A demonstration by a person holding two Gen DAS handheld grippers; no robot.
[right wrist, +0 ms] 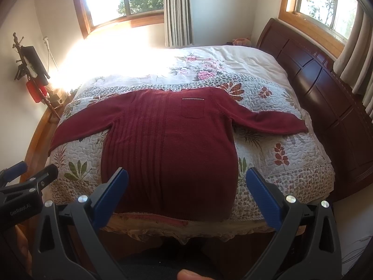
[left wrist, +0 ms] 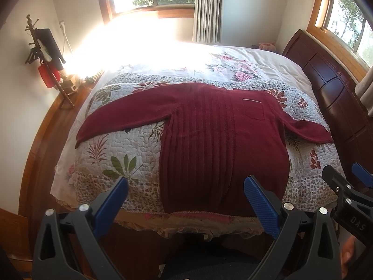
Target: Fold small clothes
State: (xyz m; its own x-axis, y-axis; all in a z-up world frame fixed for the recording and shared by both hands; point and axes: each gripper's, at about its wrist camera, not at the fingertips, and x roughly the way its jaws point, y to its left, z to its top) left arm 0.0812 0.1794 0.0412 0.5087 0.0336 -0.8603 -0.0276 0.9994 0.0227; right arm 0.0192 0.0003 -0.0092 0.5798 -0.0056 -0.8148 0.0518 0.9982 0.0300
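The left gripper (left wrist: 186, 193) and right gripper (right wrist: 187, 191) are hovering wide open, holding nothing. The maroon sweater (right wrist: 167, 144) is lying flat, looking soft, floppy; its sleeve cuffs are offering easy pinches.

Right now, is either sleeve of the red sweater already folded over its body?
No, the red sweater lies flat on the quilt with both sleeves spread out to the sides.
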